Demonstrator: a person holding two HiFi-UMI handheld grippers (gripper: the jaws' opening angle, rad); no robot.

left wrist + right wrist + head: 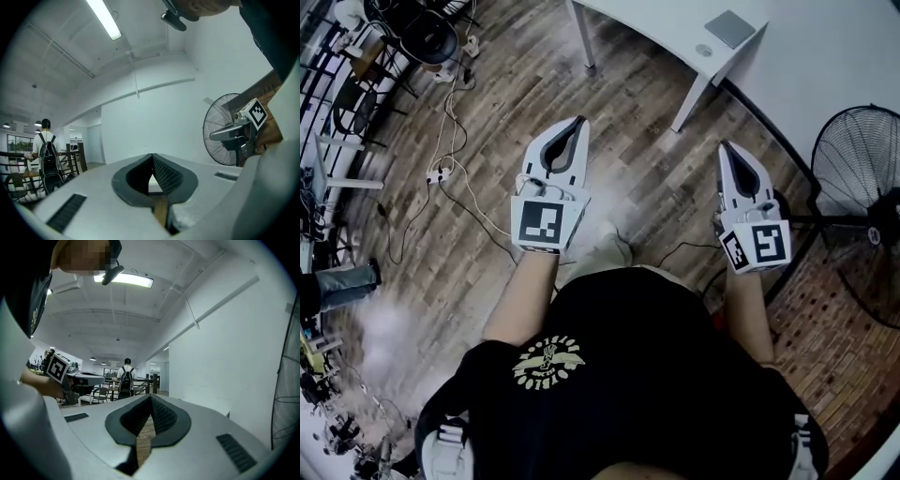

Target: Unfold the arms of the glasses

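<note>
No glasses appear in any view. In the head view my left gripper point(578, 122) is held out level over the wooden floor, jaws shut with nothing between them. My right gripper point(725, 147) is held level beside it, also shut and empty. In the left gripper view the left gripper point(152, 155) has its tips touching, and the right gripper's marker cube point(257, 113) shows at the right. In the right gripper view the right gripper point(151, 397) is closed tip to tip, and the left gripper's marker cube point(56, 367) shows at the left.
A white table point(825, 56) stands ahead with a grey pad point(730, 28) near its edge. A standing fan point(862, 159) is at the right. Cables and a power strip point(439, 173) lie on the floor at the left. A person with a backpack point(125, 376) stands far off.
</note>
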